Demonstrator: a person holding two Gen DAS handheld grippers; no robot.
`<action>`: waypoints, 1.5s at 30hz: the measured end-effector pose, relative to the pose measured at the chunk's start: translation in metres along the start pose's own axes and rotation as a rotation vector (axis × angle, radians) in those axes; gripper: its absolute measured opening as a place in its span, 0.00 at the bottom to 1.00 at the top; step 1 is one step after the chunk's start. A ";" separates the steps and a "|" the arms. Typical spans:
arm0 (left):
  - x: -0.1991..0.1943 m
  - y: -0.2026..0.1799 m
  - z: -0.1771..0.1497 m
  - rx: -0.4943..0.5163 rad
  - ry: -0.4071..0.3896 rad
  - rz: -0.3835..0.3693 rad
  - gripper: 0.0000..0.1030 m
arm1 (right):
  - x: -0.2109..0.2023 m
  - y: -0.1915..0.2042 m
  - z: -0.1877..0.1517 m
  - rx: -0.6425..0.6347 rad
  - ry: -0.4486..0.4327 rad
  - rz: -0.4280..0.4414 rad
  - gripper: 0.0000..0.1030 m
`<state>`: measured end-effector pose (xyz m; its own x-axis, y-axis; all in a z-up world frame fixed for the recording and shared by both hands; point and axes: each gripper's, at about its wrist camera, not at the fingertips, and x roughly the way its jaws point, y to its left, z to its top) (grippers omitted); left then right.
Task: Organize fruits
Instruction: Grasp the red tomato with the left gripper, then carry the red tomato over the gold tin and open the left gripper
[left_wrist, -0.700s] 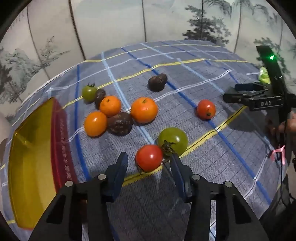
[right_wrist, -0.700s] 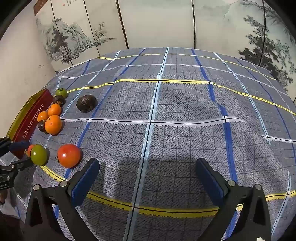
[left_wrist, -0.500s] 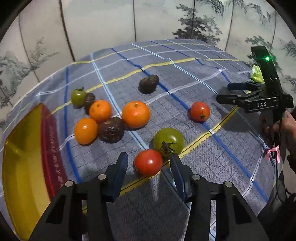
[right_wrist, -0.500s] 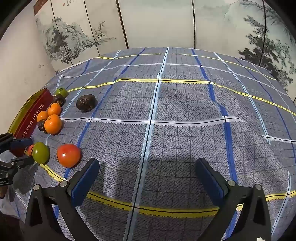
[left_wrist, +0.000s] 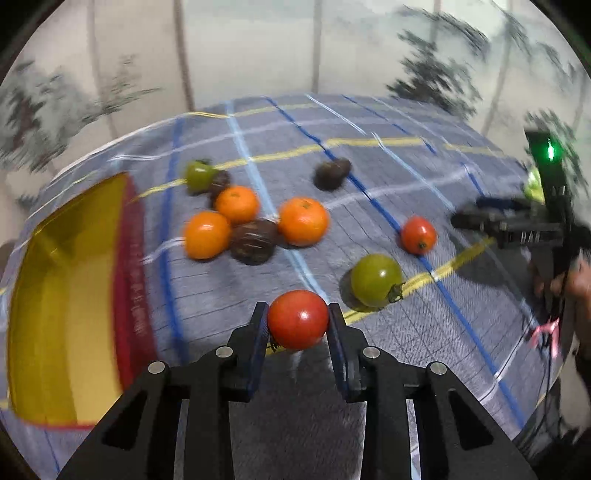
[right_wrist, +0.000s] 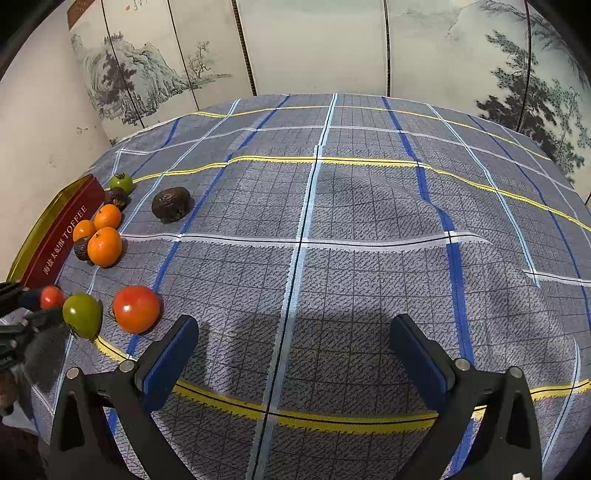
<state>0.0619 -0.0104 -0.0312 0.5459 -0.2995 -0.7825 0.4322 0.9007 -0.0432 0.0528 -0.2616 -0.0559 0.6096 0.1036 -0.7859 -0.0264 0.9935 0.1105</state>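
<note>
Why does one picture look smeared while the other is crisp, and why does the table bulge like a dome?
Left wrist view: motion blur smears the screen, the oranges and the yellow tin; only the red tomato between the jaws stays sharp. Right wrist view: crisp, with soft shadows on the cloth. Both: the fisheye lens bends the flat table.

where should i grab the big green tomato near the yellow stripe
Grip the green tomato across its round middle, coming from above. Its stem lies sideways toward the near right, so set the fingers clear of it.
</note>
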 end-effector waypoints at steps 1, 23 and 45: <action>-0.009 0.004 0.001 -0.032 -0.016 0.015 0.31 | 0.000 0.000 0.000 -0.003 0.001 -0.004 1.00; -0.062 0.079 0.023 -0.162 -0.076 0.275 0.31 | 0.009 0.015 0.000 -0.067 0.053 -0.112 1.00; 0.013 0.184 0.046 -0.169 0.083 0.401 0.31 | 0.008 0.013 0.000 -0.044 0.063 -0.096 1.00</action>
<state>0.1815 0.1368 -0.0209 0.5838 0.1043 -0.8052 0.0710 0.9814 0.1786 0.0573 -0.2481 -0.0614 0.5604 0.0088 -0.8282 -0.0058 1.0000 0.0067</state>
